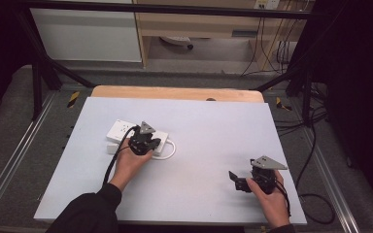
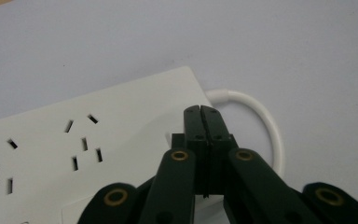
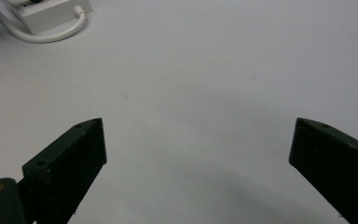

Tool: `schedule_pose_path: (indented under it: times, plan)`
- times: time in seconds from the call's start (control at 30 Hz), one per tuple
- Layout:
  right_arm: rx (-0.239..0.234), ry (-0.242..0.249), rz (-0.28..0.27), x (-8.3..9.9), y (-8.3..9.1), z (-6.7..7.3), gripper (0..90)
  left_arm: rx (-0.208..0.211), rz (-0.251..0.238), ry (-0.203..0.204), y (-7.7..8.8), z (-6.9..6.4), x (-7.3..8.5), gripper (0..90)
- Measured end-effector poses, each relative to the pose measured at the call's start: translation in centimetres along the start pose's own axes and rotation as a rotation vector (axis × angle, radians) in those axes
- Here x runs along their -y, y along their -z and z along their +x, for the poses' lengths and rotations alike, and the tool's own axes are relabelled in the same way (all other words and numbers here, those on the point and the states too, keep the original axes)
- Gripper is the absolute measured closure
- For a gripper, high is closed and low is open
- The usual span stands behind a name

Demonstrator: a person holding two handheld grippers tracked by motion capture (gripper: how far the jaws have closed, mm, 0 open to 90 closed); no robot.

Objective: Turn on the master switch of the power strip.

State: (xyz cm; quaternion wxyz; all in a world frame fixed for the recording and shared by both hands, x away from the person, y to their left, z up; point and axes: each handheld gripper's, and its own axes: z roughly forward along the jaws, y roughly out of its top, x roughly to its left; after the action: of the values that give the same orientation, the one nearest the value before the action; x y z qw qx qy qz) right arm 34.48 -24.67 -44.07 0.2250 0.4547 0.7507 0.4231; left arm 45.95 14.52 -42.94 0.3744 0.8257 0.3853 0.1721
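Observation:
A white power strip (image 1: 121, 130) lies on the left half of the white mat (image 1: 204, 126), its white cable (image 1: 169, 150) looping off its right end. My left gripper (image 1: 145, 141) hovers over that end. In the left gripper view its black jaws (image 2: 200, 112) are pressed together above the power strip (image 2: 112, 126), near where the cable (image 2: 270, 128) leaves it; I see nothing between them. My right gripper (image 1: 235, 180) sits at the front right of the mat and points left. Its jaws (image 3: 198, 135) stand wide apart over bare mat, with the strip's end (image 3: 51, 14) far off.
The mat covers a wooden table whose far edge (image 1: 175, 92) shows beyond it. A black frame (image 1: 43, 68) stands around the table. Cables (image 1: 315, 145) trail on the floor at the right, and a wooden cabinet (image 1: 194, 24) stands behind.

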Motion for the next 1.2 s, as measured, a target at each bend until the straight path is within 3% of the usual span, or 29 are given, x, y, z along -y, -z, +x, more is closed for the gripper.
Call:
schedule_pose_path:
  times: [1.2]
  plan:
    - [-0.004,0.002,0.011,0.05,-0.16,0.07,4.3,0.006,-0.008,0.013,-0.1,0.09,0.2,90.0]
